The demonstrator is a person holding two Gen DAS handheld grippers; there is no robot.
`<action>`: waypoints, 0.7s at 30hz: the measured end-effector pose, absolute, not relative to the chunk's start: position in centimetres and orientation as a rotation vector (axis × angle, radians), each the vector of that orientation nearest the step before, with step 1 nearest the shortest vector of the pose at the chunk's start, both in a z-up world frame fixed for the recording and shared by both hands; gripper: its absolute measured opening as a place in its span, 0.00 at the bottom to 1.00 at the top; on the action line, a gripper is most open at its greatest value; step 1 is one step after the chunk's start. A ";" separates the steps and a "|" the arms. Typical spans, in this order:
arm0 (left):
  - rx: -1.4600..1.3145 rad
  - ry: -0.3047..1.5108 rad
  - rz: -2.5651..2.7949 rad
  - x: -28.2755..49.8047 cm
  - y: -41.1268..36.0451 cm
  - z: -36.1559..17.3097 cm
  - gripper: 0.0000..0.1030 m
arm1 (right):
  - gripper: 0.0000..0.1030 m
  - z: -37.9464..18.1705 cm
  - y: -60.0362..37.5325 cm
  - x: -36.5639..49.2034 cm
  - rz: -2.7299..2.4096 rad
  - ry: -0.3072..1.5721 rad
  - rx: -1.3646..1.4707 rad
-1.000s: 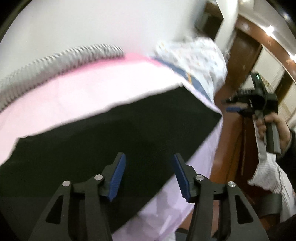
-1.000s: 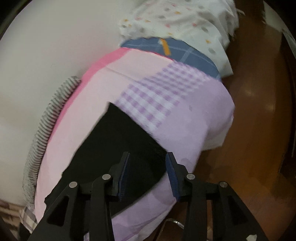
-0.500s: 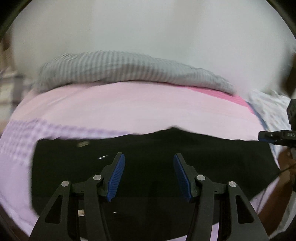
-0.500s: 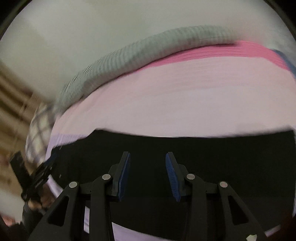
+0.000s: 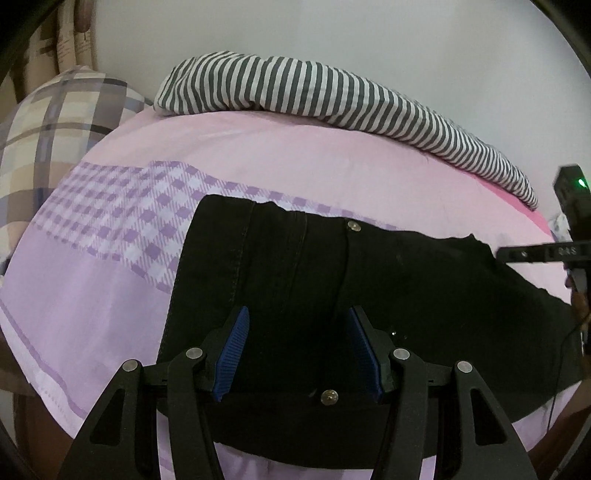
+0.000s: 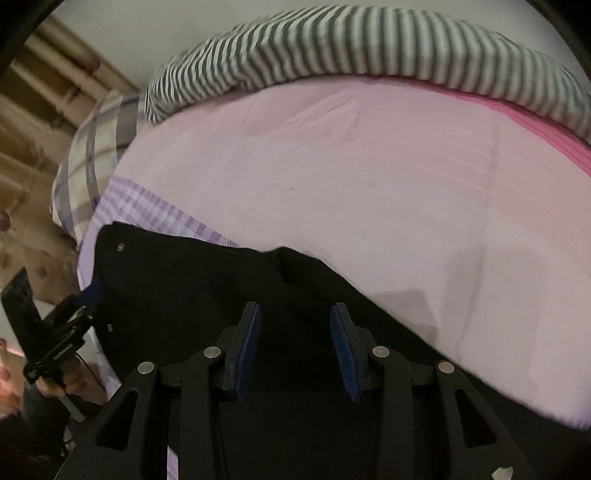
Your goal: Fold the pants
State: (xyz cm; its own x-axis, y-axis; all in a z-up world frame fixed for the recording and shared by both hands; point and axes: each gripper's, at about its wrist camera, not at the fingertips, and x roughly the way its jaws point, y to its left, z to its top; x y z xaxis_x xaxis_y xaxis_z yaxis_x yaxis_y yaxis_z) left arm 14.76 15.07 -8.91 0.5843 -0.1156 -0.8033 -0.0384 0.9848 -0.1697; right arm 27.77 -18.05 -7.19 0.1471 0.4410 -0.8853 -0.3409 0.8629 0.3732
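We have swung both grippers over the black jeans (image 5: 369, 280), now sharp on the bed (image 5: 110, 295); left gripper (image 5: 297, 354) and right gripper (image 6: 295, 349) jaws spread, ready to grasp.

White wall (image 5: 332, 29); pink-lilac bed sheet (image 5: 295, 147); striped blanket (image 5: 332, 92); plaid pillow (image 5: 55, 122).

The pants (image 5: 369, 280) lie across the near part of the bed sheet (image 5: 295, 155). Behind them, along the wall (image 5: 332, 29), lies a striped blanket (image 5: 332, 92). Left of it rests, it seems, a pillow (image 5: 55, 122).
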 end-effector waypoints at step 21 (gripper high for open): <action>-0.144 0.959 -0.064 14.6 14.6 -9.9 0.54 | 0.04 -8.3 -15.4 30.6 0.540 1.243 0.022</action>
